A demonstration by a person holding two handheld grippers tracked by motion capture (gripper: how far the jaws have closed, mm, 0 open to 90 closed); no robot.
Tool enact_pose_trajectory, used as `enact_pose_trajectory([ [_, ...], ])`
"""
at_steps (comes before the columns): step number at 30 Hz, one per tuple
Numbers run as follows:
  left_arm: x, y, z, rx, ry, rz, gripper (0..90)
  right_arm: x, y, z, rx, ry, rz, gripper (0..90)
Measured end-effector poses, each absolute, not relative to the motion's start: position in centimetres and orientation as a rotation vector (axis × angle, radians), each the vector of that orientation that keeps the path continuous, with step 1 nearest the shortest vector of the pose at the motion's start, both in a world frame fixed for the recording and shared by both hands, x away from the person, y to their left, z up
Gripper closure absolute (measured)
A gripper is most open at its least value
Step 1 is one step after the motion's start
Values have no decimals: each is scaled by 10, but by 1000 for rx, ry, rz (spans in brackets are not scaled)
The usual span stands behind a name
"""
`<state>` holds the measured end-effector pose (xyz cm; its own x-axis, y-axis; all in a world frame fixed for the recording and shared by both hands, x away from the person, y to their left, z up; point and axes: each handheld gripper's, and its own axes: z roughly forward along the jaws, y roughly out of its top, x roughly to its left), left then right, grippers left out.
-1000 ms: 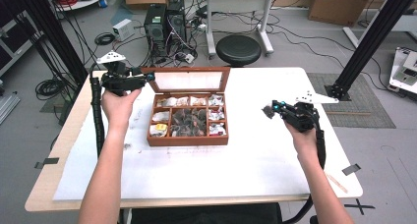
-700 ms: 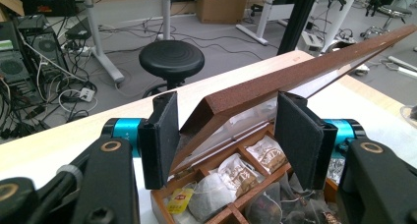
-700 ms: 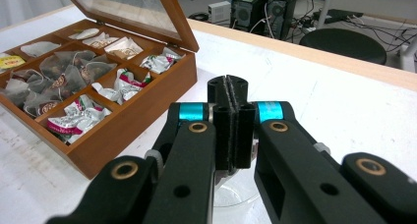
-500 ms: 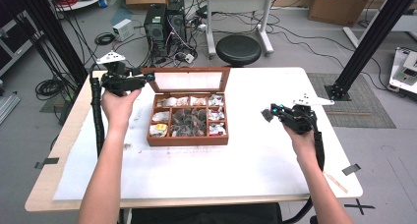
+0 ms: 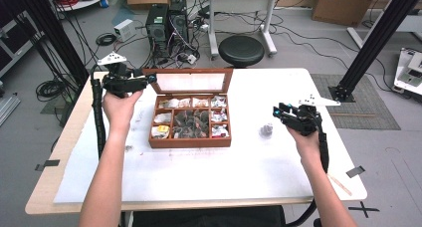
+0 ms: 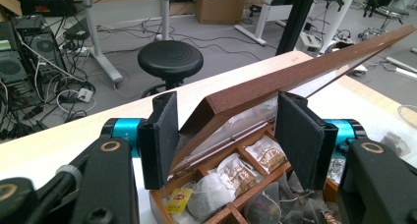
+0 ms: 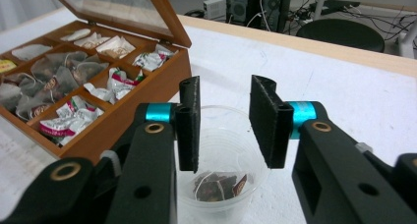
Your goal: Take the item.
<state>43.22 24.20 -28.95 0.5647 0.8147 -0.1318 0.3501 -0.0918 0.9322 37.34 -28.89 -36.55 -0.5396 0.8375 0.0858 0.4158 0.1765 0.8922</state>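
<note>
We log the tea box (image 5: 191,137) mid-worktop (image 5: 209,172), its lid (image 6: 295,76) tilted up between the left gripper (image 6: 226,135) jaws; whether they pinch it we cannot tell. Right of the box stands the cup (image 7: 221,184) with a teabag (image 7: 219,187). The right gripper (image 7: 223,123) jaws, just opened, are spread astride its rim.

Between the right tool's (image 7: 223,123) matt black, rough-faced pads stands a clear, glossy plastic cup (image 7: 221,184) holding a paper tea bag (image 7: 216,187). The tea box (image 5: 191,122) beside it is reddish varnished wood with a glass-paned lid (image 6: 295,76). The desk (image 5: 209,177) carries a matt white sheet over pale wood.
</note>
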Motion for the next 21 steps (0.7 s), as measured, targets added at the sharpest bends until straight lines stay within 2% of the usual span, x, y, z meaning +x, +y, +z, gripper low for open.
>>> enact_pose_trajectory([
  [5,432,242,-289,1690,984,517,421,374,-292,-364,1212,2012,1383,521],
  [13,436,244,-291,1665,985,495,409,374,-293,-360,1221,1968,1439,383],
  [17,435,244,-292,1667,984,494,403,371,-295,-358,1200,1935,1495,329],
  [21,433,243,-293,1665,987,496,403,369,-297,-356,1199,1921,1511,313],
])
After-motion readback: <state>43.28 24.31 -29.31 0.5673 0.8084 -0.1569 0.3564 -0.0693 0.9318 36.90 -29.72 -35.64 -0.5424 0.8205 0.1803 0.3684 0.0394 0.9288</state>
